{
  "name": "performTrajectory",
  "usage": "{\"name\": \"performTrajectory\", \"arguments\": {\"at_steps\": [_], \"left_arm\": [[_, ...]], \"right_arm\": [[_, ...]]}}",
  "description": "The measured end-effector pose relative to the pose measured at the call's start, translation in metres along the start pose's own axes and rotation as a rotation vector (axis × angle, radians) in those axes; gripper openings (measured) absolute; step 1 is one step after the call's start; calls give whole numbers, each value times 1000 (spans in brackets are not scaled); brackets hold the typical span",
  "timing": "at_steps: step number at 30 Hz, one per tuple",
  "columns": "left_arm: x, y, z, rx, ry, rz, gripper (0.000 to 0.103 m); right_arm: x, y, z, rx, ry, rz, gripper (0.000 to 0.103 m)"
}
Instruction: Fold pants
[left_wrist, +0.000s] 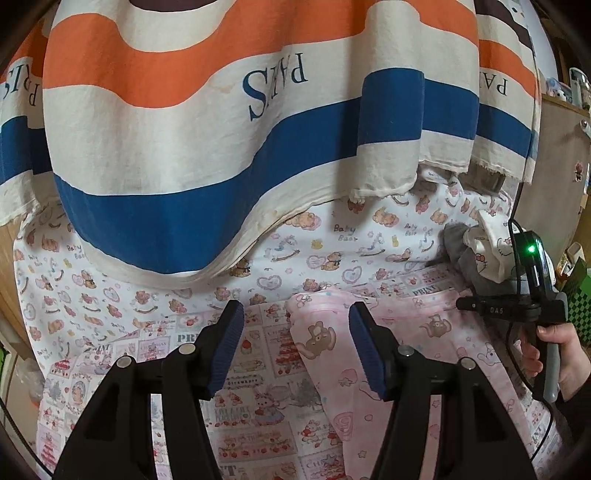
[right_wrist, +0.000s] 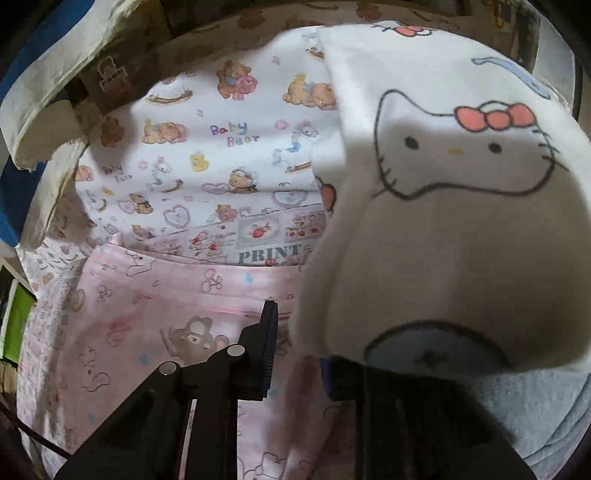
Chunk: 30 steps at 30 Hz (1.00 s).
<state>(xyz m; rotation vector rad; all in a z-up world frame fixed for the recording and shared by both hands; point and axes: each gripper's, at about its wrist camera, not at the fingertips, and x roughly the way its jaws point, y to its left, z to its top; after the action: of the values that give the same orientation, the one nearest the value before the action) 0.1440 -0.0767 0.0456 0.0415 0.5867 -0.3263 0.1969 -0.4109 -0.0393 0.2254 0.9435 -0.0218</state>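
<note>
The pink pants (left_wrist: 413, 354) with a bear print lie flat on a patterned sheet (left_wrist: 258, 354). They also show in the right wrist view (right_wrist: 155, 332). My left gripper (left_wrist: 295, 332) is open just above their upper left corner, holding nothing. My right gripper (right_wrist: 295, 350) is open over the pants' upper edge. Its left finger (right_wrist: 267, 350) shows, but its right finger is hidden under a white Hello Kitty cloth (right_wrist: 443, 221). In the left wrist view the right gripper's body (left_wrist: 535, 295) is at the right, in a hand.
A striped orange, blue and cream cloth (left_wrist: 221, 129) printed "PARIS" hangs over the far side. A white Baby Bear sheet (left_wrist: 295, 251) lies beneath it. A grey garment (right_wrist: 535, 406) sits under the Hello Kitty cloth at the right. Shelves with small items (left_wrist: 569, 88) stand far right.
</note>
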Motion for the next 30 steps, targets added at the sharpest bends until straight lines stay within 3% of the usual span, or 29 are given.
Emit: {"name": "performTrajectory", "arguments": {"at_steps": [4,8,13,16,19,23,26,28,30], "left_arm": [[1,0,-2,-18,9,-3,60],[0,0,-3,-16,13,-8,60],[-8,1,3,-4,-23,15,61],[-9,1,7,-16,-29,3,62],[-7,-1,6,-20,-21,-10,64],[-3,-6,0,-1,6,-6,67],[-6,-5,-4,-3,13,-5,67],[-14,-4,-8,-12,-4,-4,67],[-25,-5,-12,-3,-33,18,67]], "right_arm": [[1,0,-4,-15,-19,0,3],[-15,2,-6,9,-75,-31,2],[-57,13,-4,-22,-157,-153,2],[-53,13,-1,-65,-135,-237,2],[-30,4,-1,-44,-56,-234,2],[-36,-4,-9,-34,-121,-239,2],[-51,1,-11,-58,-159,-265,18],[-68,1,-15,-75,-202,-225,46],[-92,0,-24,-86,-250,-181,57]]}}
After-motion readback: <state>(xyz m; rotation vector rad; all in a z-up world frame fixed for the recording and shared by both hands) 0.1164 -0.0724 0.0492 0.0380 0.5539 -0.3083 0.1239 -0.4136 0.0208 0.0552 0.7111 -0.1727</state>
